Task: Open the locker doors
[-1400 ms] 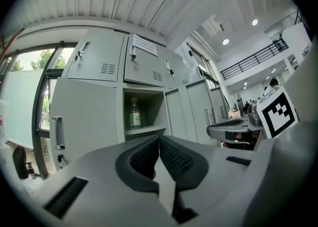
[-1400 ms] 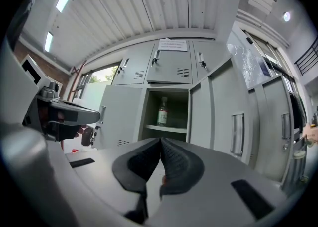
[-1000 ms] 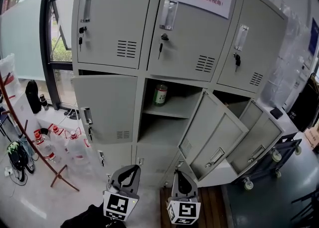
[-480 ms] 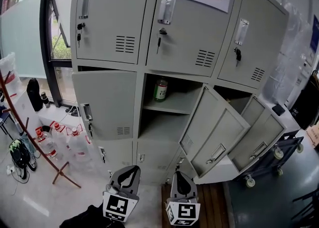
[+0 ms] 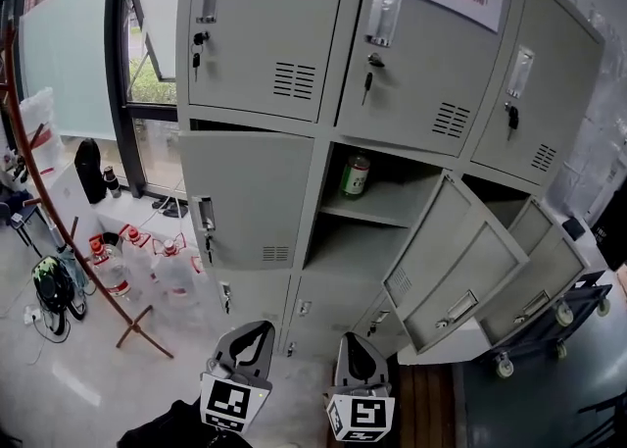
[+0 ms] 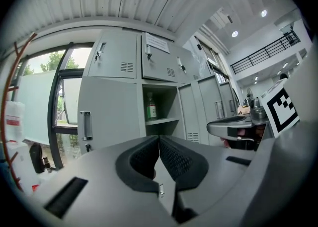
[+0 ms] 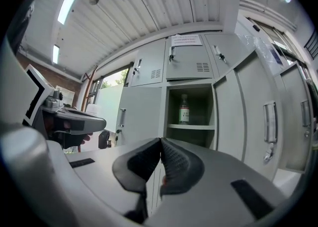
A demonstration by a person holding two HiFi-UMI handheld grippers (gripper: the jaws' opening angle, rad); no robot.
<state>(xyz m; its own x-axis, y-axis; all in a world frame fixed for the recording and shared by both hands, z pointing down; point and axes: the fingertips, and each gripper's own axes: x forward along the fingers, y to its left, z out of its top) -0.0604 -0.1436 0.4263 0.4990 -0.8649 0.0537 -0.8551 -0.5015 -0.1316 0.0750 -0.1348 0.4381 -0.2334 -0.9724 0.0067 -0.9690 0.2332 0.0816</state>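
Grey lockers (image 5: 392, 93) fill the head view, with the top row of doors closed. In the middle row, the centre door (image 5: 460, 260) and the right door (image 5: 537, 274) hang swung open to the right. The open centre compartment holds a green bottle (image 5: 355, 176) on its shelf. The middle-left door (image 5: 250, 201) faces forward with a dark gap above it. My left gripper (image 5: 251, 331) and right gripper (image 5: 359, 343) sit low in front of the lockers, both shut and empty, touching nothing. The left gripper (image 6: 158, 144) and right gripper (image 7: 160, 146) views show the pads pressed together.
A red coat stand (image 5: 59, 240) leans at the left beside a window (image 5: 147, 74). Water bottles (image 5: 147, 260) and a dark bag (image 5: 54, 284) lie on the floor there. A wheeled cart (image 5: 549, 323) stands under the open doors at the right.
The head view has swung left, so the lockers sit further right in the frame. Both grippers stay shut at the bottom of the view; no door has moved.
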